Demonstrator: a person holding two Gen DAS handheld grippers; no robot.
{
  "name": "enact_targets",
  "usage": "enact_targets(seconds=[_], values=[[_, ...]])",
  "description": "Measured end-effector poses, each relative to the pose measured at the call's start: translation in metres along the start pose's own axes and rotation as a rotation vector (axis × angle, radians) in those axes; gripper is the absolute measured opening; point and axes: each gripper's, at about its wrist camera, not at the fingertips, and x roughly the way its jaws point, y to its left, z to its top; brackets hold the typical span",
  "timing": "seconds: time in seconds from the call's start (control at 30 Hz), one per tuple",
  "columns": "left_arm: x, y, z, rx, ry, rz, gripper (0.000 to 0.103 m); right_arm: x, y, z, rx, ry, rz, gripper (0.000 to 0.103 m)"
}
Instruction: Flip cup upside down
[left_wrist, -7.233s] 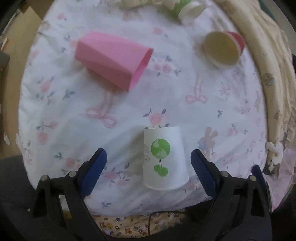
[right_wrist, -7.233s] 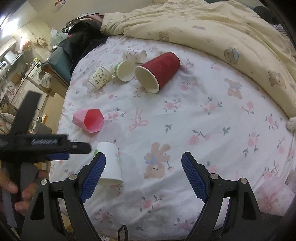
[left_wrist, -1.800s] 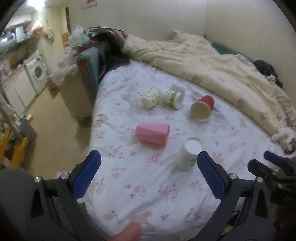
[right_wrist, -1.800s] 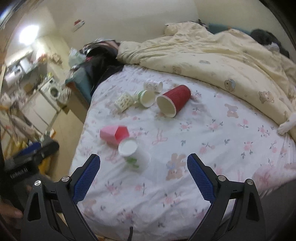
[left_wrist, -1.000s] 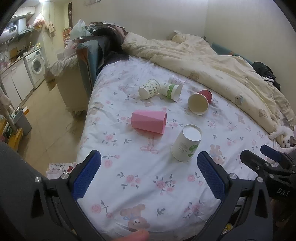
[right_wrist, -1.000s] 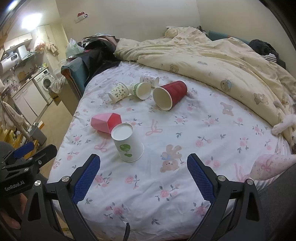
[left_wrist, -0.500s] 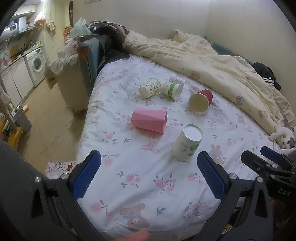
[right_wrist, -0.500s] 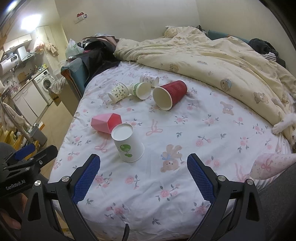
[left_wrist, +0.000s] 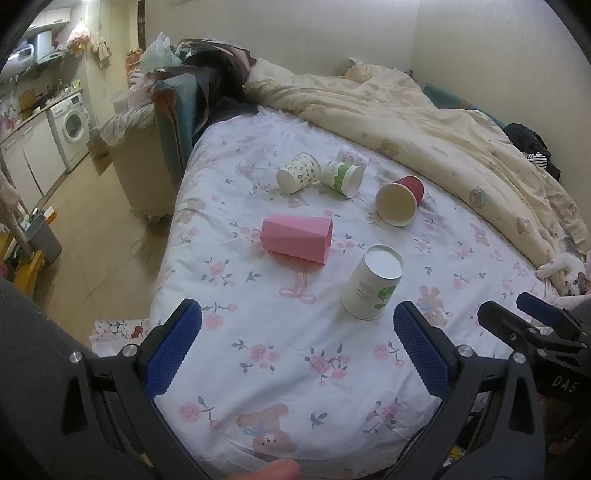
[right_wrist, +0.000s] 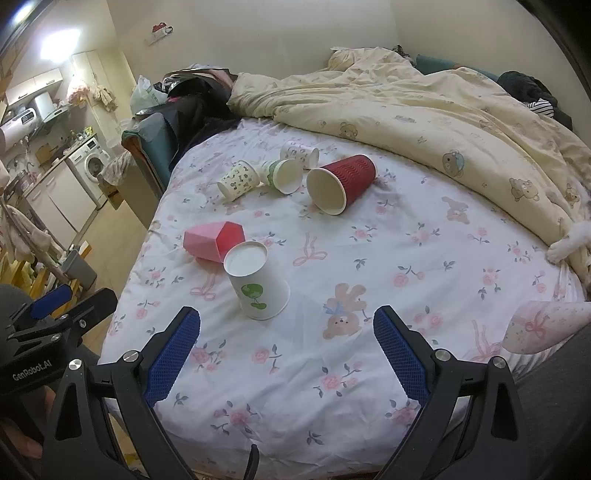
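Note:
A white paper cup with a green print (left_wrist: 371, 282) (right_wrist: 256, 282) stands upside down on the floral bed sheet (left_wrist: 280, 339), base up. My left gripper (left_wrist: 295, 349) is open and empty, held back over the near edge of the bed, short of the cup. My right gripper (right_wrist: 286, 352) is open and empty, also near the bed edge, with the cup just beyond its left finger. Each gripper shows at the edge of the other's view.
A pink faceted cup (left_wrist: 297, 239) (right_wrist: 214, 242) lies on its side behind the white cup. A red cup (right_wrist: 340, 188), a green-and-white cup (right_wrist: 282, 175) and two patterned cups (right_wrist: 238, 181) lie further back. A cream duvet (right_wrist: 443, 122) covers the right side. The floor drops off left.
Over the last seconds both grippers pulled back and up from the upturned white cup, widening the view. In the last half second almost nothing moved.

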Motion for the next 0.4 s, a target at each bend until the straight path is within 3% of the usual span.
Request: enact_targets(seconds=[0.4], values=[[0.0020, -0.0006, -0.0014, -0.009, 0.018, -0.010, 0.103, 0.0005, 0.0012, -0.0003, 0.001, 0.002, 0.002, 0.097]])
